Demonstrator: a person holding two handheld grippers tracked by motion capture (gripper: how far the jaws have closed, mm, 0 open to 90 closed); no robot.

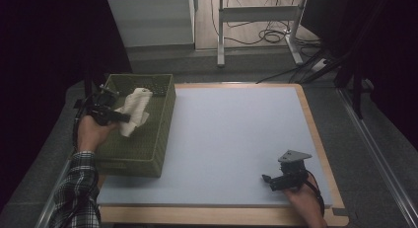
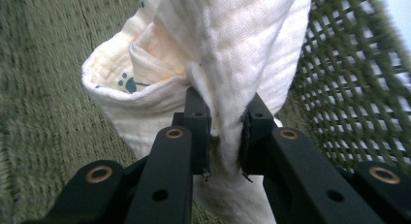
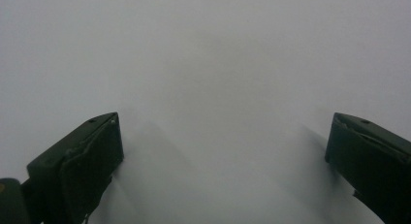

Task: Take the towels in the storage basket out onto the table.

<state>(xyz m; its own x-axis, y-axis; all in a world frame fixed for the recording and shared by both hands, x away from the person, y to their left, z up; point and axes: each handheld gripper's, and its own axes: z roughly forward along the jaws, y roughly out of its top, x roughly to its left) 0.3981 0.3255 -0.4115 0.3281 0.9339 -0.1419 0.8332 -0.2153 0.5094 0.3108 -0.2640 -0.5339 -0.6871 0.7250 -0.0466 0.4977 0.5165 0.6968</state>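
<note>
Left gripper (image 2: 225, 136) clamping cloth (image 2: 218, 54), its lower end cut off, basket (image 1: 148, 149) blurred, right gripper (image 3: 223, 151) open.

Passage is blocked at the worktop's (image 1: 236, 134) far left corner by a green woven basket (image 1: 148, 154), whose tall walls run down the left edge. A white cloth (image 1: 135, 112) is hung above its interior from the left tongs (image 1: 121, 118). From basket to right edge the surface is left free; the right tongs (image 1: 268, 181), seemingly resting low, are found near the near right corner.
</note>
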